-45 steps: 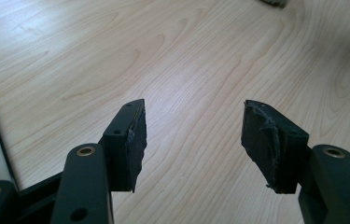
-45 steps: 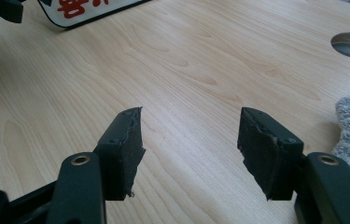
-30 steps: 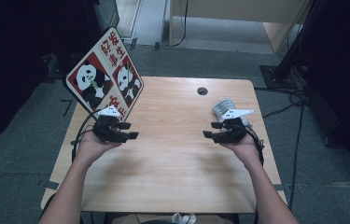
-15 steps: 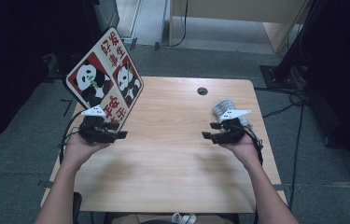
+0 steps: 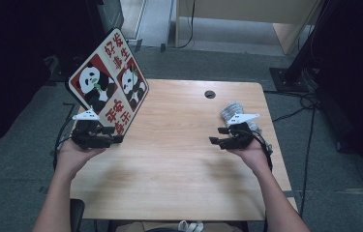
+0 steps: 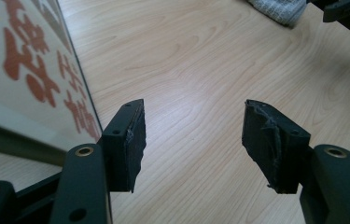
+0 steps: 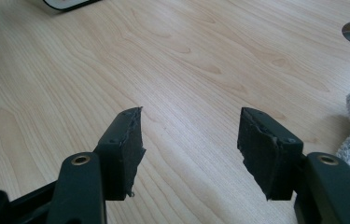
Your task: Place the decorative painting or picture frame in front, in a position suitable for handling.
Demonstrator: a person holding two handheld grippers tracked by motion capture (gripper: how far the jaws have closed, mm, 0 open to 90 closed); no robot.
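One wooden table (image 5: 169, 169) spans the scene, its near edge partly covered by the person's two forearms, which enter from the bottom. One panda sign board (image 5: 107, 87) stands tilted at the table's far left corner, overhanging the left edge; it bears two panda pictures and red characters, and in the left gripper view its face is cut off by the frame, so the characters there are hard to read. One grey towel (image 5: 234, 112) lies folded near the right edge, partly hidden behind the right gripper in the high view and cut off at the frame edge in both gripper views. One round cable hole (image 5: 210, 94) sits at the far middle of the table. The left gripper (image 6: 193, 135) is held level in the left hand just beside the board's lower near edge, its jaws apart with bare wood between them; whether it touches the board cannot be told. The right gripper (image 7: 189, 140) is held level in the right hand just beside the towel, jaws likewise apart and holding nothing, pointing toward the table's middle.
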